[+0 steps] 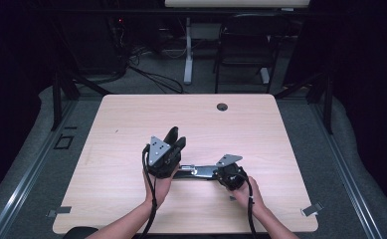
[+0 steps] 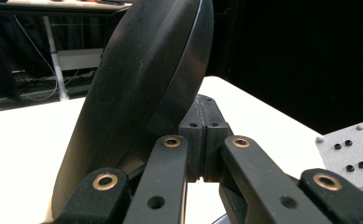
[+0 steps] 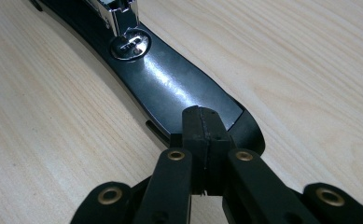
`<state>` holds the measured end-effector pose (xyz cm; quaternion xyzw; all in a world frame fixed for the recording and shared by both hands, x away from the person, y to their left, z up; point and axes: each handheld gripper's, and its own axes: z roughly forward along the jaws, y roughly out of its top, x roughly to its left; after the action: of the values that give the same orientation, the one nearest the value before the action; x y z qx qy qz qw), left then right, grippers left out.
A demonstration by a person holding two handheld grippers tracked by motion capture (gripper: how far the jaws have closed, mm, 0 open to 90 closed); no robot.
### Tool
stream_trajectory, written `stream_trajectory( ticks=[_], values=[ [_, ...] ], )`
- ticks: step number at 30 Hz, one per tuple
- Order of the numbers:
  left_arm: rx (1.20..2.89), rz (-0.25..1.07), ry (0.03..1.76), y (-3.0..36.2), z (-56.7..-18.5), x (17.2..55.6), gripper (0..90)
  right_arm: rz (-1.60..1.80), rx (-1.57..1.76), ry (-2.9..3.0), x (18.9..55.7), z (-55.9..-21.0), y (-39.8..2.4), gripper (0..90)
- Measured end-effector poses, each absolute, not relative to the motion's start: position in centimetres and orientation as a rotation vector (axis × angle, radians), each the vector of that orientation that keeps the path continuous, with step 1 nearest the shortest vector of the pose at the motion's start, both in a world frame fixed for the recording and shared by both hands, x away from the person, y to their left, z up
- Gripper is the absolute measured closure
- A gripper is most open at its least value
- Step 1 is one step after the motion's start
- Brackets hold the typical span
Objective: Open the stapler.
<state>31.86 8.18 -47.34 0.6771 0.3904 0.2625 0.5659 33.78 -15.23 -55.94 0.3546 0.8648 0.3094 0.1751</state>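
Observation:
A black stapler lies swung open on the pale wooden table point(image 1: 131, 119). Its base point(image 1: 201, 172) is flat between my two grippers, and its curved top cover point(image 1: 171, 134) stands tilted upward. In the left gripper view the cover point(image 2: 137, 93) rises just left of my left gripper point(image 2: 203, 116), whose jaws are shut with nothing between them; whether the cover leans on them I cannot tell. My left gripper point(image 1: 180, 145) points up and to the right. My right gripper point(image 3: 202, 119) is shut, its tips resting on the rounded end of the base point(image 3: 170, 88), near the metal anvil point(image 3: 130, 46). From above, the right gripper point(image 1: 217, 173) points left.
A person's forearms come in from the table's near edge. The table has a small cable hole point(image 1: 222, 106) at the back. Behind it stand a chair point(image 1: 245, 50) and a desk leg point(image 1: 187, 50) among floor cables. The right gripper's grey plate point(image 2: 352, 149) shows beside the left jaws.

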Motion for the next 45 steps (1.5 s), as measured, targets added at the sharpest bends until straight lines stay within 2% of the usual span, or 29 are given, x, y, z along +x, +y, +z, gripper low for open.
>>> stream_trajectory(
  ticks=[32, 45],
  values=[
    [1.563, 0.713, 0.962, 10.0, -46.2, 30.7, 90.0, 0.854, 0.999, 2.468, 33.9, -55.8, -15.3, 90.0],
    [1.559, 0.712, 0.978, 10.7, -45.9, 30.8, 90.0, 0.867, 1.007, 2.478, 34.0, -55.7, -15.3, 90.0]
  ],
)
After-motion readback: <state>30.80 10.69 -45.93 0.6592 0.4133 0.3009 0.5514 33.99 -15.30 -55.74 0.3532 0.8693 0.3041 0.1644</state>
